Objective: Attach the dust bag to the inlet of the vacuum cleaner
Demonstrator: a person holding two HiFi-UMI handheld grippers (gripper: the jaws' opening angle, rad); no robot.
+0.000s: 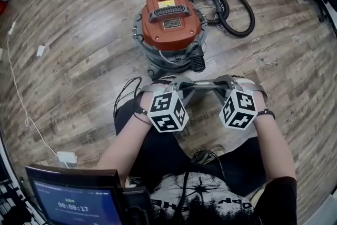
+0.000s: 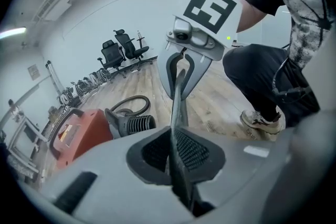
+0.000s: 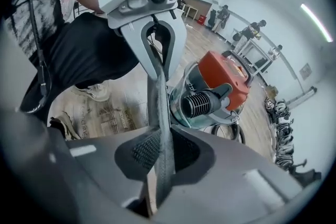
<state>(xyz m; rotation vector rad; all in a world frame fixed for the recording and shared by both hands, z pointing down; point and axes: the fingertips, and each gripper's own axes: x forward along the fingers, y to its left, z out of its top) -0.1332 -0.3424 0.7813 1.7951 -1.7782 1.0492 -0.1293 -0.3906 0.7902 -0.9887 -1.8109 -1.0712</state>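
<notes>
Crouched over the wooden floor (image 1: pixel 79 60), you hold the grey dust bag (image 1: pixel 202 83) stretched edge-on between both tools. The left gripper's (image 2: pixel 176 157) jaws are clamped on one end and the right gripper's (image 3: pixel 160 157) jaws on the other. The orange vacuum cleaner (image 1: pixel 171 23) stands just ahead of the jaws, its ribbed black port (image 3: pixel 202 104) facing them, apparently so the taut bag can be lined up squarely.

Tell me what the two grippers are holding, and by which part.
What looks like a flat grey dust bag, stretched between them: the left gripper pinches one end, the right gripper the opposite end.
</notes>
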